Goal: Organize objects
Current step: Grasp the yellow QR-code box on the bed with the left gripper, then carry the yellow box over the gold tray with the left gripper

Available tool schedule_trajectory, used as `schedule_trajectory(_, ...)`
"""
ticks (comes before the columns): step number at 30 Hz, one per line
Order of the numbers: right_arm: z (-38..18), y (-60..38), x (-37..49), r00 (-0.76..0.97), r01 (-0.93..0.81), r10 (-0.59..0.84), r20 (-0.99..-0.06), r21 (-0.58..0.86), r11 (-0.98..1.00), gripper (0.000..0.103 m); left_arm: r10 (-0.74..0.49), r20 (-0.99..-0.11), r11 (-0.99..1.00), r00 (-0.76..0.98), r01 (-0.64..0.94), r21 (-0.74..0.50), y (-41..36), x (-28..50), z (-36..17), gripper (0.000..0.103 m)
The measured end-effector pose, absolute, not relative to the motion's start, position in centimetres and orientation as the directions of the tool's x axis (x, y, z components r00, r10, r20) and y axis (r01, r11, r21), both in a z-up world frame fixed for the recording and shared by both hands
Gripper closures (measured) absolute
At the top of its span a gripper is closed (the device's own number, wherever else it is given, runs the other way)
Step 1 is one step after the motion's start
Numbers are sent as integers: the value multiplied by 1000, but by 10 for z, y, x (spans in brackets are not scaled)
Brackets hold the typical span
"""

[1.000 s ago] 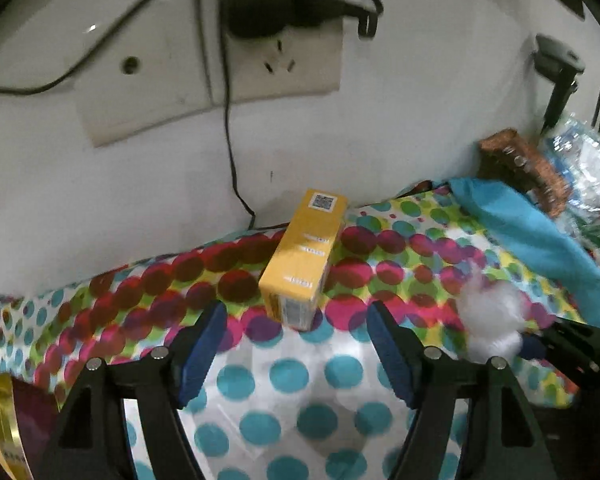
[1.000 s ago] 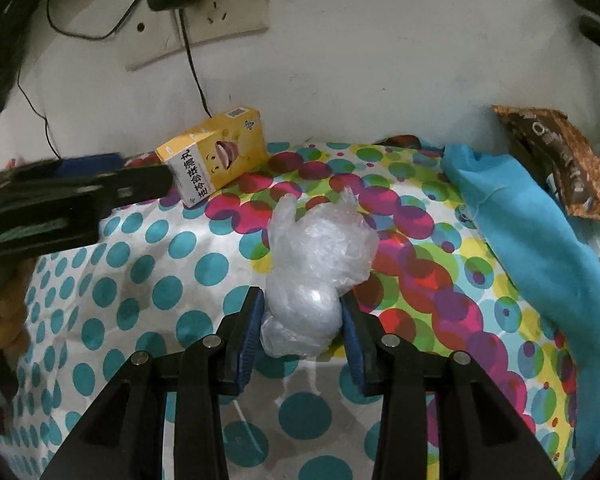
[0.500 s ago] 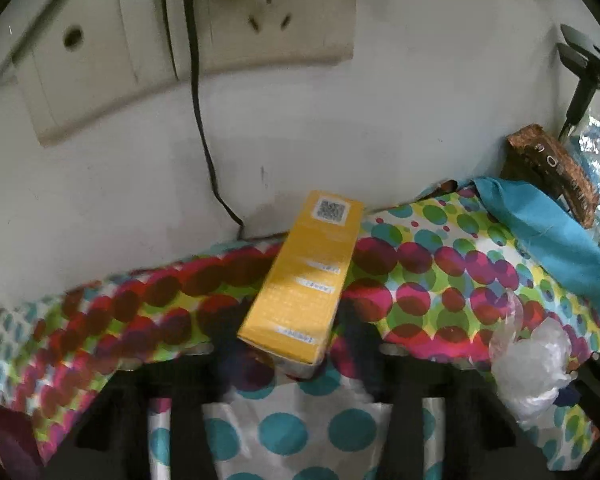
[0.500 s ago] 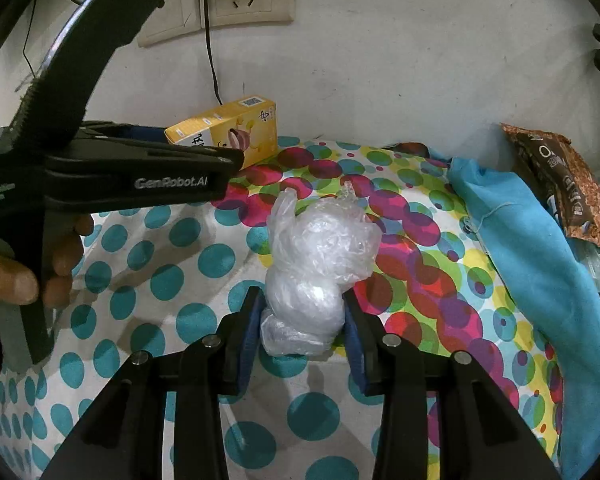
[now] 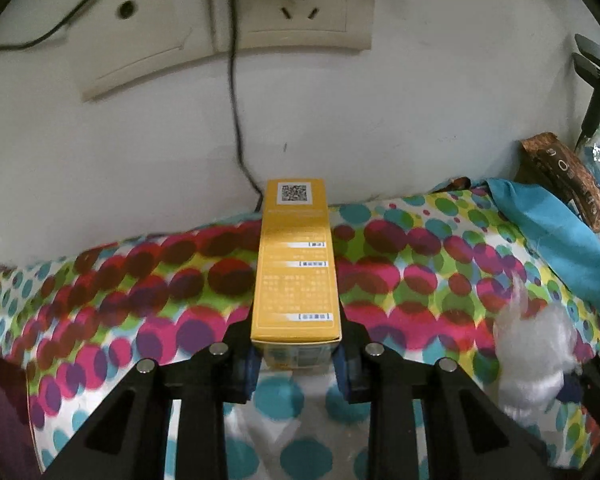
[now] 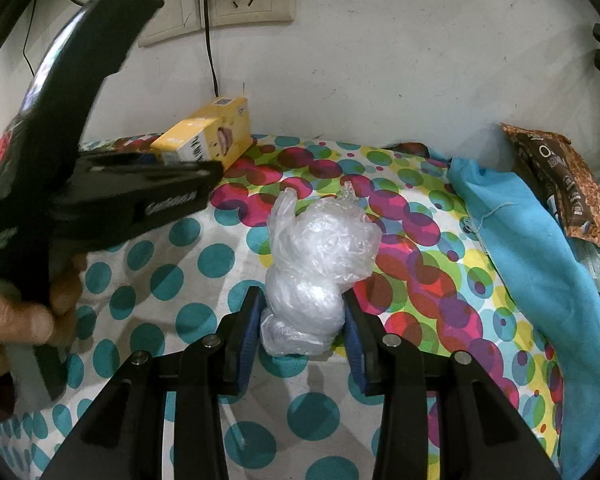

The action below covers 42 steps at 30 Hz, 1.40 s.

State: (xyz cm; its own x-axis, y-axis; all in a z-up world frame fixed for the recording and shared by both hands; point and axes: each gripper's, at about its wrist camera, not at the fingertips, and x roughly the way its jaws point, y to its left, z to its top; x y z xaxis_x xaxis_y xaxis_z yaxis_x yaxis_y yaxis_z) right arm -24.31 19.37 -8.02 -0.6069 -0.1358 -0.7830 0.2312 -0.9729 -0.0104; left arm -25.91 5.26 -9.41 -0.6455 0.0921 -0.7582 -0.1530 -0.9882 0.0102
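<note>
Left claw [image 5: 296, 354] clamped on near end of long yellow cardboard box [image 5: 295, 264], right claw [image 6: 303, 320] on crumpled clear plastic bag [image 6: 320, 264]; risk: box levering out, bag slipping.

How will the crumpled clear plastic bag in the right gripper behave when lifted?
The crumpled plastic bag will probably squash and sag: the right gripper clamps only its lower lobe. It looks light for its size, since it is thin crinkled film. The glossy film may slip between the pads.
</note>
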Motion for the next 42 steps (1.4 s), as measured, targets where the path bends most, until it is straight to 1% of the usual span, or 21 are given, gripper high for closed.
schedule_trajectory(5,-80,194,-244,-607,231,-134,-783,-12,-973,66,45,-760,-997,-649,-77,7,38,-226,-95,74)
schedule_trajectory(9,-81,194,-243,-608,231,-133,-783,-14,-973,66,33,-760,-999,-649,-31,-18,25,-191,-94,74)
schedule_trajectory(12,-82,196,-242,-609,230,-131,-782,-17,-973,66,41,-761,-999,-648,-19,-38,21,-165,-94,74)
schedule_trajectory(16,-82,197,-240,-612,228,-128,-780,-20,-973,66,23,-750,-1000,-661,-13,-19,21,-130,-91,74)
schedule_trajectory(21,-79,197,-236,-622,256,-171,-764,8,-967,66,15,-724,-999,-690,12,-32,14,-87,-82,74)
schedule_trajectory(25,-72,200,-227,-666,265,-192,-720,12,-964,66,-6,-712,-998,-702,51,-42,7,-73,-79,74)
schedule_trajectory(29,-71,204,-212,-655,265,-252,-712,95,-959,67,-14,-702,-996,-712,70,-52,5,-73,-78,74)
schedule_trajectory(31,-68,200,-202,-664,267,-249,-705,88,-960,67,-17,-705,-996,-709,71,-48,4,-73,-79,74)
schedule_trajectory(36,-67,178,-171,-651,341,-292,-701,74,-937,67,-19,-698,-995,-716,79,-54,2,-70,-77,74)
schedule_trajectory(39,-68,165,-158,-634,385,-315,-706,66,-921,67,-17,-700,-994,-714,88,-65,0,-70,-78,74)
schedule_trajectory(42,-71,152,-151,-624,408,-304,-720,31,-912,67,-15,-715,-992,-699,102,-79,-4,-73,-81,74)
